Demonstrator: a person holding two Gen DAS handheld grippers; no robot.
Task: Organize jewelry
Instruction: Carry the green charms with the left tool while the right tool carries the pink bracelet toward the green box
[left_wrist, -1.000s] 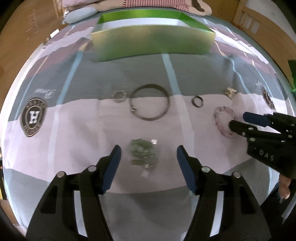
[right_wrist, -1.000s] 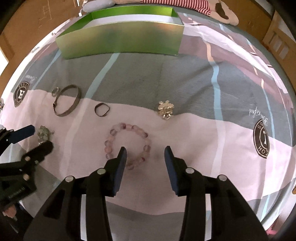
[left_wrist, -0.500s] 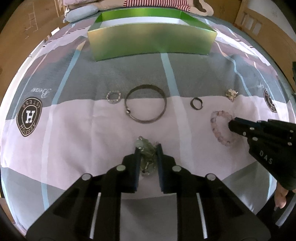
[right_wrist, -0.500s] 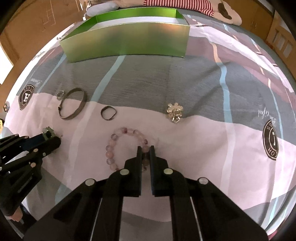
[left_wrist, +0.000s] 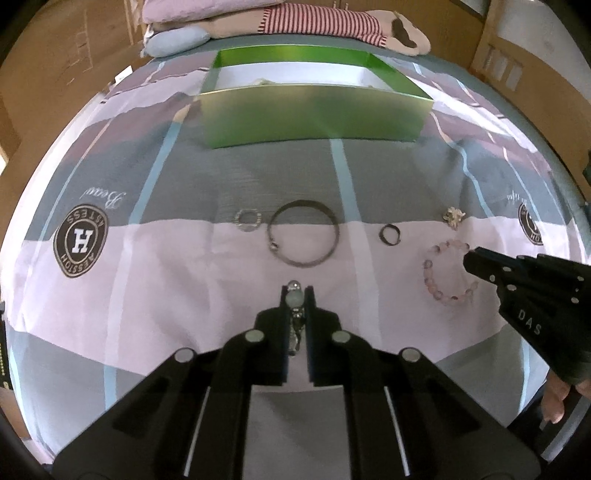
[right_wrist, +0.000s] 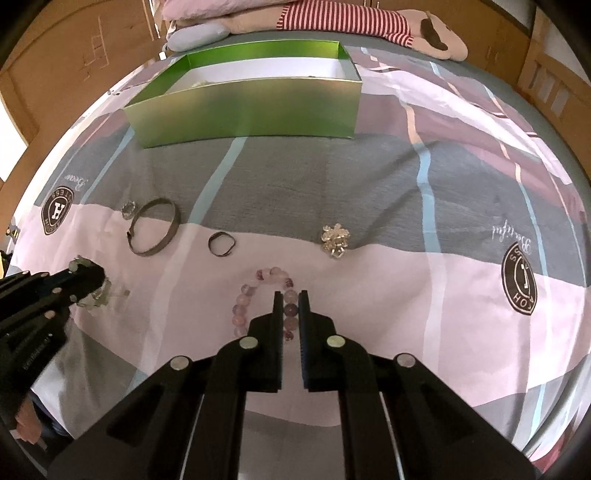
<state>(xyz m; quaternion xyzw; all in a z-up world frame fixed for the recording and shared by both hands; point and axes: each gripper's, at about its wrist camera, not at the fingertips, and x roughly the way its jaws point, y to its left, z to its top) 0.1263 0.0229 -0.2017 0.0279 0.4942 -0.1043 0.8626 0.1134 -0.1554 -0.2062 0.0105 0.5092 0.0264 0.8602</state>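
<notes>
My left gripper (left_wrist: 296, 297) is shut on a pale green bead chain (left_wrist: 295, 295), lifted a little off the bedsheet; it also shows in the right wrist view (right_wrist: 94, 291). My right gripper (right_wrist: 290, 300) is shut on a pink bead bracelet (right_wrist: 245, 295), which shows in the left wrist view (left_wrist: 439, 291) too. A silver bangle (left_wrist: 303, 233), a small sparkly ring (left_wrist: 248, 219), a dark ring (left_wrist: 390, 234) and a crystal brooch (right_wrist: 335, 238) lie on the sheet. An open green box (left_wrist: 314, 118) stands at the back.
The bedsheet (left_wrist: 166, 288) is pink and grey with round logo patches (left_wrist: 80, 245). Pillows and a striped plush toy (left_wrist: 325, 26) lie behind the box. Wooden furniture (right_wrist: 550, 85) borders the bed at the right.
Both grippers closed from open, the left on the green bead chain, the right on the pink bracelet. The left one has since lifted its chain slightly.
</notes>
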